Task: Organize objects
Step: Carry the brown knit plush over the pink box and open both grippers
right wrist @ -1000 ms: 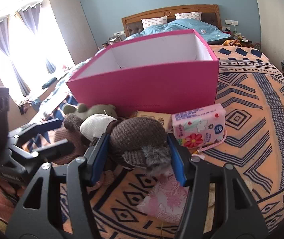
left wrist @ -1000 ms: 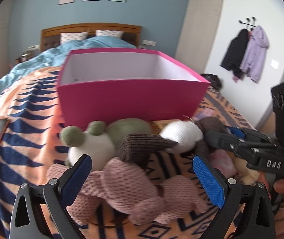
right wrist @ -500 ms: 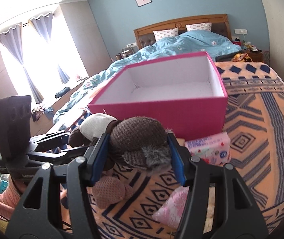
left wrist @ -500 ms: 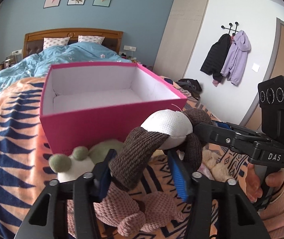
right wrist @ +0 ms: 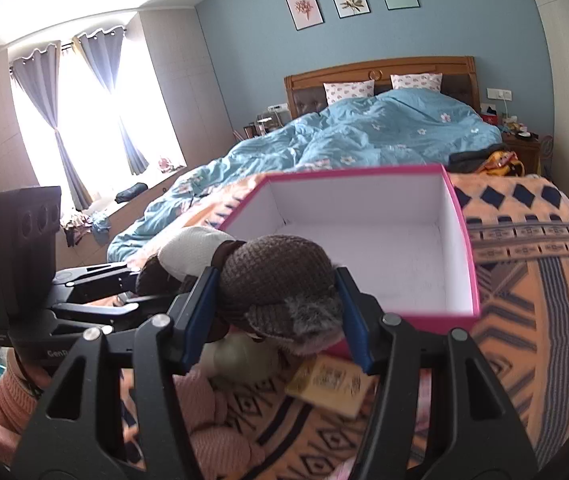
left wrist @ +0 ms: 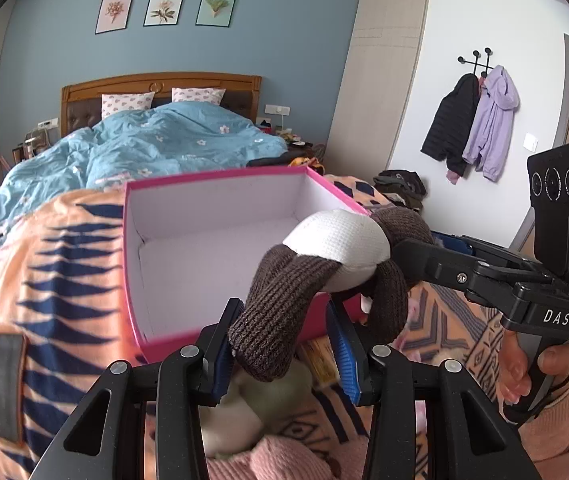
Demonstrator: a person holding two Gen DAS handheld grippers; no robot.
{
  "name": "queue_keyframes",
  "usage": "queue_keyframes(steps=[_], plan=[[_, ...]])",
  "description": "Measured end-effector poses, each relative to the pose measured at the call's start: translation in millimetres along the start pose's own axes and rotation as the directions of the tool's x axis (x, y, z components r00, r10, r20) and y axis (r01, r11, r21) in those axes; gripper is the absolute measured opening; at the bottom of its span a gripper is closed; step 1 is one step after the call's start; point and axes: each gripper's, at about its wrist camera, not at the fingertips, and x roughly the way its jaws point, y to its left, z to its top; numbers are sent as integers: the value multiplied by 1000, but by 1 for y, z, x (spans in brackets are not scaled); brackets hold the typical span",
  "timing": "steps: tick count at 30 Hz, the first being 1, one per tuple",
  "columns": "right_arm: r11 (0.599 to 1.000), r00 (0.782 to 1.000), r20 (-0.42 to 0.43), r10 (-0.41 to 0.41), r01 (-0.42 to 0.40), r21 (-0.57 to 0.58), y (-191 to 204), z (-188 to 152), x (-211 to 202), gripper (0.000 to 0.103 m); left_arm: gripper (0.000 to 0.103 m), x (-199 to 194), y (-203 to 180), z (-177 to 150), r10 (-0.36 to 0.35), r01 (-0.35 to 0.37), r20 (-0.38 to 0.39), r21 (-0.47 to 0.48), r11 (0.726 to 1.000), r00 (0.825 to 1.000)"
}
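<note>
A brown knit plush toy (left wrist: 340, 240) with a white patch hangs in the air in front of the open pink box (left wrist: 212, 178), held from both sides. My left gripper (left wrist: 284, 344) is closing tight on its brown knit limb, and both blue pads press on it. In the right wrist view my right gripper (right wrist: 278, 296) is shut on the toy's round brown head (right wrist: 276, 268). The pink box (right wrist: 352, 170) has a white inside with nothing in it. It stands on the orange patterned blanket (right wrist: 532, 280), just beyond the toy.
Under the toy lie a green-and-white plush (left wrist: 244, 400), a pink knit plush (right wrist: 212, 440) and a small yellow packet (right wrist: 328, 384). A phone (left wrist: 4, 384) lies on the blanket at the left. A blue duvet (left wrist: 164, 148) covers the far bed. A person's hand (left wrist: 524, 368) holds the right gripper.
My left gripper shut on the toy's brown limb. Both grippers then rose with the toy off the blanket, so the box's white inside now shows from above.
</note>
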Motion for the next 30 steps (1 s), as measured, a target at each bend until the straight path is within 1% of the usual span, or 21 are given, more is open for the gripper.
queue_keyframes(steps=[4, 8, 11, 19, 24, 27, 30], plan=[[1000, 1000, 4, -4, 4, -2, -3, 19, 16, 60, 43, 8, 9, 16, 37, -37, 4, 12, 999, 999], [1000, 1000, -14, -13, 13, 0, -9, 29, 38, 60, 43, 23, 22, 21, 55, -55, -20, -4, 998, 998], [1000, 999, -43, -23, 23, 5, -13, 32, 55, 60, 43, 35, 32, 24, 77, -78, -46, -12, 997, 996], [998, 991, -128, -33, 40, 55, -34, 24, 97, 60, 43, 60, 51, 22, 124, -128, -104, -38, 991, 987], [996, 982, -187, -37, 52, 74, -40, 16, 118, 61, 43, 68, 53, 20, 165, -169, -128, -23, 985, 978], [995, 975, -219, -43, 61, 80, -44, 10, 128, 64, 43, 68, 52, 18, 190, -193, -127, -14, 981, 974], [996, 966, -256, -41, 61, 70, -46, 5, 137, 65, 43, 63, 53, 17, 210, -213, -109, -16, 977, 972]])
